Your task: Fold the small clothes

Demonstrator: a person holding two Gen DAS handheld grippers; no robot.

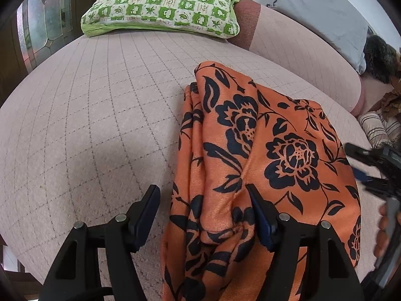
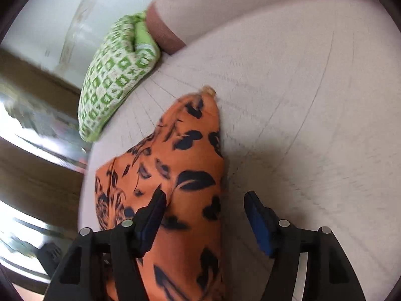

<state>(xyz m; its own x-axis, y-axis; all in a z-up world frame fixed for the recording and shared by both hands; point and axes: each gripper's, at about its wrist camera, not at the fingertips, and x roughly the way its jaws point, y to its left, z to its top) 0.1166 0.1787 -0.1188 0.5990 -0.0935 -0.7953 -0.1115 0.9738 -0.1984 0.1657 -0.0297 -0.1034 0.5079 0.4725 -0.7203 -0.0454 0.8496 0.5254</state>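
An orange garment with black flowers (image 1: 263, 150) lies bunched in loose folds on a pale pink quilted cover (image 1: 100, 125). My left gripper (image 1: 203, 198) is low over its near end, jaws wide. The left finger is above the bare cover and the right finger above the cloth, neither pressing. In the right wrist view the same garment (image 2: 180, 175) tapers to a point away from me. My right gripper (image 2: 205, 200) stands open over its right edge, one finger above cloth, the other above the cover. The right gripper (image 1: 371, 165) also shows at the right edge of the left wrist view, held by a hand (image 1: 383, 228).
A green and white checked pillow (image 1: 163, 7) lies at the far edge of the cover, next to a pink bolster (image 1: 300, 45) and a grey cushion (image 1: 325, 12). Something dark and furry (image 1: 381, 60) and striped fabric (image 1: 376, 128) sit at the right. Bare cover spreads to the left.
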